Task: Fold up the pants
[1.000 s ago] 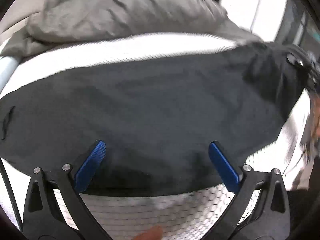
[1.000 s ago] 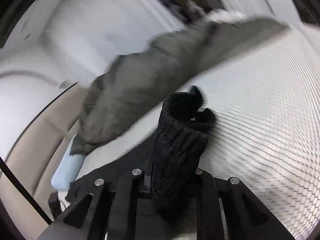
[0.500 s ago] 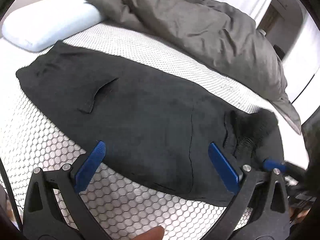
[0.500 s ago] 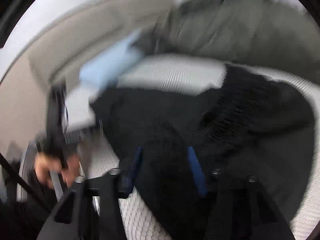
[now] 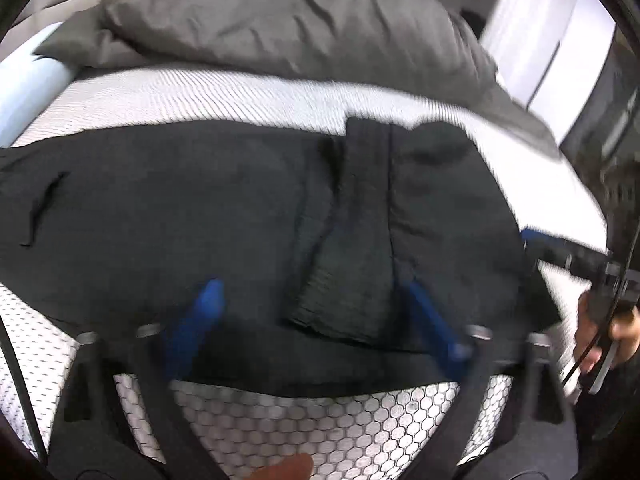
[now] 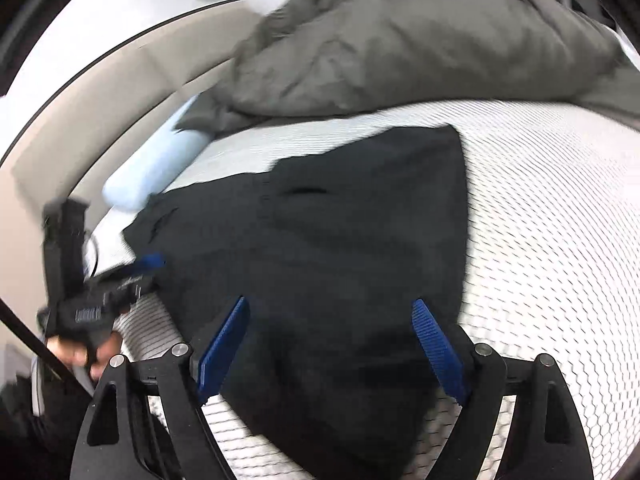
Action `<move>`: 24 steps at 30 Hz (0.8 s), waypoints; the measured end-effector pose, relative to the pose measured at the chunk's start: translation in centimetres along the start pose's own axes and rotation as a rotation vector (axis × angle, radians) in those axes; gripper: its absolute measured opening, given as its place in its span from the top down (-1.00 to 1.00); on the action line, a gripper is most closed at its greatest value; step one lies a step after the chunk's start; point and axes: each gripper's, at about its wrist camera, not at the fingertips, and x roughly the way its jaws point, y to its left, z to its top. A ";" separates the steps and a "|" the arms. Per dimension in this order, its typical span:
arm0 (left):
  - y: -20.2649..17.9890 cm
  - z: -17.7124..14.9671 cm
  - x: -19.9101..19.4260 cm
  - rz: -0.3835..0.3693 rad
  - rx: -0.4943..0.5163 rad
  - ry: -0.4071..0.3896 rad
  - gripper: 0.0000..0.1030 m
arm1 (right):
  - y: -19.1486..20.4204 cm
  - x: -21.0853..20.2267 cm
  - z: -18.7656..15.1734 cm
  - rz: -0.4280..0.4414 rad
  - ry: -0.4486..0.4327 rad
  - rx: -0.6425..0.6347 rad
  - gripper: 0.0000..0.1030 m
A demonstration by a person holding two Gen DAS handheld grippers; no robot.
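Note:
The black pants [image 5: 200, 216] lie flat on the white mesh-covered bed, with one end folded back over the rest [image 5: 420, 208]; a ribbed cuff [image 5: 352, 280] lies on top near my left gripper. The pants also fill the right wrist view [image 6: 340, 248]. My left gripper [image 5: 316, 312] is open and empty, its blue pads over the near edge of the pants. My right gripper [image 6: 332, 332] is open and empty, just above the folded end. The left gripper also shows in the right wrist view [image 6: 148, 264], the right gripper at the right edge of the left wrist view [image 5: 560, 248].
A crumpled grey duvet [image 5: 300, 20] lies along the far side of the bed [image 5: 320, 420]. A light blue pillow [image 6: 156, 168] lies at the head end by the beige headboard [image 6: 100, 100]. White mesh mattress extends right of the pants [image 6: 560, 240].
My right gripper has let go of the black cuff and opened; the pant end now lies folded over the rest. Both grippers hover over the pants.

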 end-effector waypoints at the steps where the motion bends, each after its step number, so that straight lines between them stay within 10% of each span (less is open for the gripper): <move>1: -0.4 -0.4 0.3 -0.007 0.004 0.020 -0.28 | -0.6 0.6 0.2 -0.003 0.002 0.021 -0.66; 15: 2.3 0.3 2.7 -0.202 -0.236 0.071 -0.43 | -3.1 1.2 -1.1 -0.040 0.084 0.052 -0.66; 19: 2.0 0.3 2.5 -0.134 -0.261 0.012 0.36 | -3.0 1.4 -1.0 -0.042 0.087 0.053 -0.66; 24: 0.8 0.9 -1.2 -0.053 -0.162 -0.147 0.65 | -2.4 1.7 -1.2 -0.040 0.093 0.038 -0.66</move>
